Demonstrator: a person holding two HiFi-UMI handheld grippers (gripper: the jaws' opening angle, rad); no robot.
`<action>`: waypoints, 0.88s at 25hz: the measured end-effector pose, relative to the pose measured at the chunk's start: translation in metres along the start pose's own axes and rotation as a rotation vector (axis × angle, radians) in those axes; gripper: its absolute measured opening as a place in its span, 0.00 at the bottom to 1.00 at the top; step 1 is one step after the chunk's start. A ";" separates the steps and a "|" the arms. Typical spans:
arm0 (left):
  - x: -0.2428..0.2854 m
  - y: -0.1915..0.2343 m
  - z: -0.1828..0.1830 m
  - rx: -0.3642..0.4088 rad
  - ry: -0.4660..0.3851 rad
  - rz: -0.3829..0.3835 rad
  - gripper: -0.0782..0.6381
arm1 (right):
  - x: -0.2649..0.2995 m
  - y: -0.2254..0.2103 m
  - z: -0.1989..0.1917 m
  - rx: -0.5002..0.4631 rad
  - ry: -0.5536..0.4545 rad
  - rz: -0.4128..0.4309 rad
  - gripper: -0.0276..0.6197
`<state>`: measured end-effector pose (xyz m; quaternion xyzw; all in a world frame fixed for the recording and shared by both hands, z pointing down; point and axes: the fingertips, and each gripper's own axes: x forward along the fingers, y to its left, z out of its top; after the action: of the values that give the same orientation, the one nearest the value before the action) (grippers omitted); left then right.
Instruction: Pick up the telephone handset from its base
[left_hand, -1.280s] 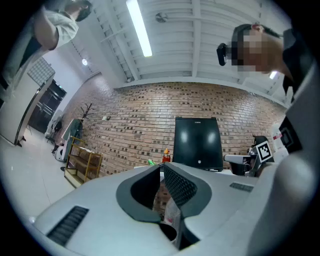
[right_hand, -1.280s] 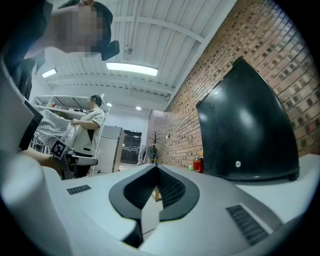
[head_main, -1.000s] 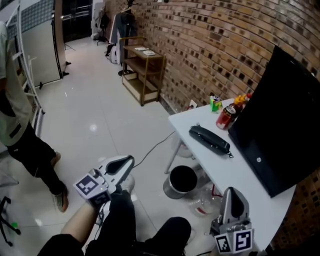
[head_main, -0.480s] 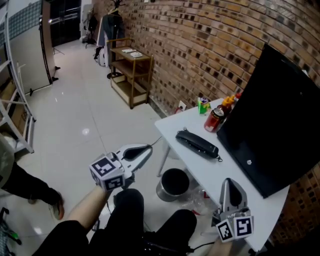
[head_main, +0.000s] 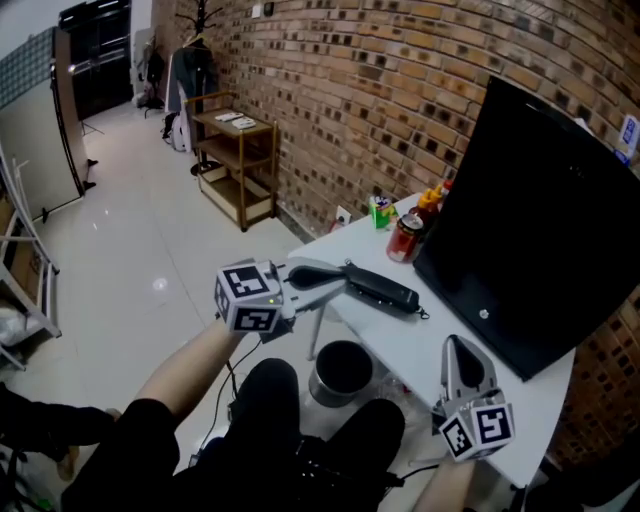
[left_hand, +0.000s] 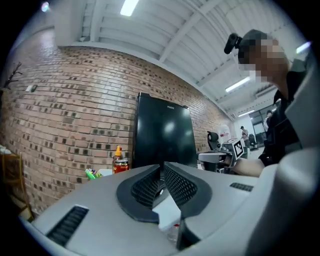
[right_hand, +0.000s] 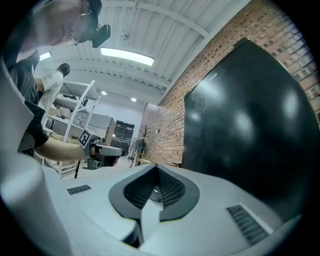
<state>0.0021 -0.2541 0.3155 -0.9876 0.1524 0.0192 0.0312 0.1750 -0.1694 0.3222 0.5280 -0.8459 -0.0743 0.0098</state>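
Observation:
The black telephone handset (head_main: 385, 290) lies lengthwise on the white table (head_main: 440, 340), near its left edge. I cannot tell it apart from its base. My left gripper (head_main: 335, 272) is held level with its jaws shut and empty, its tips just left of the handset's near end. The right gripper (head_main: 460, 347) hovers over the table's front part, shut and empty, pointing at the black monitor (head_main: 530, 220). In the left gripper view, that gripper (left_hand: 162, 166) has its pads together. The right gripper view shows its own gripper (right_hand: 156, 169) closed too.
A red can (head_main: 405, 238), an orange-capped bottle (head_main: 432, 200) and a green item (head_main: 378, 210) stand at the table's far end by the brick wall. A metal bin (head_main: 340, 370) sits under the table. A wooden shelf (head_main: 235, 150) stands farther back.
My left gripper has risen from low over the floor and swung right to the table's edge beside the handset. The right gripper has shifted only slightly over the table.

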 end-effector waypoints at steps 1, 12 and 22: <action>0.009 0.003 0.002 0.019 0.018 -0.028 0.15 | 0.001 -0.002 -0.003 -0.005 0.009 -0.007 0.06; 0.084 0.015 -0.030 0.240 0.351 -0.395 0.45 | 0.011 -0.026 -0.017 -0.009 0.045 -0.049 0.06; 0.101 0.017 -0.081 0.292 0.655 -0.578 0.58 | 0.017 -0.026 -0.022 0.009 0.077 -0.053 0.06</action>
<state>0.0957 -0.3062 0.3907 -0.9289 -0.1262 -0.3252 0.1244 0.1928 -0.1983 0.3393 0.5527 -0.8310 -0.0501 0.0381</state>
